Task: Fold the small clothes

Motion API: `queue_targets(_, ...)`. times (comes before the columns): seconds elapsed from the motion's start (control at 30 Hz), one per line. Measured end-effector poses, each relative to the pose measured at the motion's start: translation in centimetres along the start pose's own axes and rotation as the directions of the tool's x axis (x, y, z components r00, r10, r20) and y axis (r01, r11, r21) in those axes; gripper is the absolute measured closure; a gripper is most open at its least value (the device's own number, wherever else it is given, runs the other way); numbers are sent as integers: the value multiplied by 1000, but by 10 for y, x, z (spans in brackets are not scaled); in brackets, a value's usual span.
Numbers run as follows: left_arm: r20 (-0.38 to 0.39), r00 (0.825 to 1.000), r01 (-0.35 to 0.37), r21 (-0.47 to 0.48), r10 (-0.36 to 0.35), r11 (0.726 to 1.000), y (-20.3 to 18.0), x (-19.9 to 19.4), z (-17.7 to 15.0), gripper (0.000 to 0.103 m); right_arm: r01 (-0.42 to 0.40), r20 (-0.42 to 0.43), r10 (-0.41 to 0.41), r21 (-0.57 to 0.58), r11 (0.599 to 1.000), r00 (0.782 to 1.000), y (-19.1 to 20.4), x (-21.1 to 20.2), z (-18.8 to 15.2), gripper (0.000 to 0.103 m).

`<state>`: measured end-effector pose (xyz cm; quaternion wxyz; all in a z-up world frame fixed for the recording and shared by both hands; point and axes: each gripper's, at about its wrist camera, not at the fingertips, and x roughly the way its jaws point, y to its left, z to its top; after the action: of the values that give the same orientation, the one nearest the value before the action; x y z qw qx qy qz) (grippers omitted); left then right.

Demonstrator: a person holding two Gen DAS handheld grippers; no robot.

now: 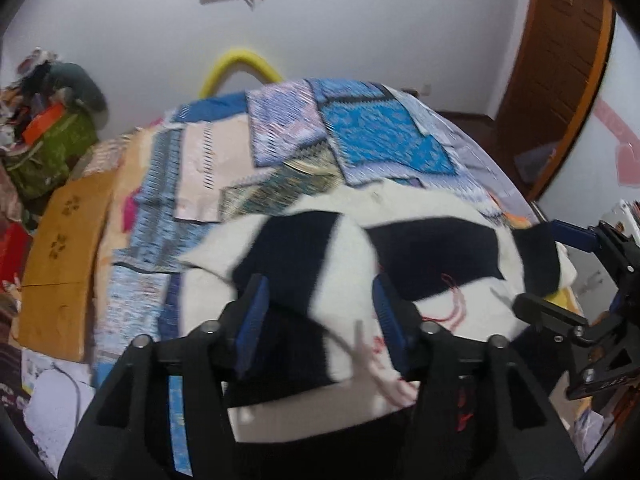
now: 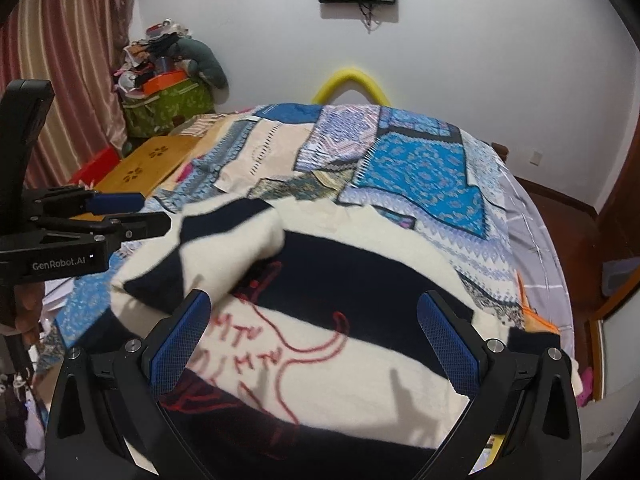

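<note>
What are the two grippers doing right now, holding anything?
Left gripper: open, holding nothing, above the striped sweater.
Right gripper: open, holding nothing, over the same sweater.

Black left gripper (image 1: 320, 328) and right gripper (image 2: 316, 344), blue ribbed pads, silver screws.

We see both wrist cameras looking steeply down from close above the striped sweater (image 1: 348, 264) on the bed (image 2: 420, 168), sharing its far edge.
</note>
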<state>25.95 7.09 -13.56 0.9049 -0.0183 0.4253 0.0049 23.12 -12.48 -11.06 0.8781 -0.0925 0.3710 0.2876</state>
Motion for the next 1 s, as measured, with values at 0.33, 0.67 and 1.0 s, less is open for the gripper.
queue_targets(0.33,33,986,-161,-19,162,987,75,-21,-23,31,-74,-28,72,-46,996,997,46,20,28,11)
queue_targets(0.67,-67,987,-149,-77,144,986,120,14,-59,28,-106,-142,86,-141,984,986,101,77,37,29)
queue_targets(1.0,-153,987,-76,-144,53,987,140,52,-81,28,-124,-245,77,-185,975,967,127,135,46,35)
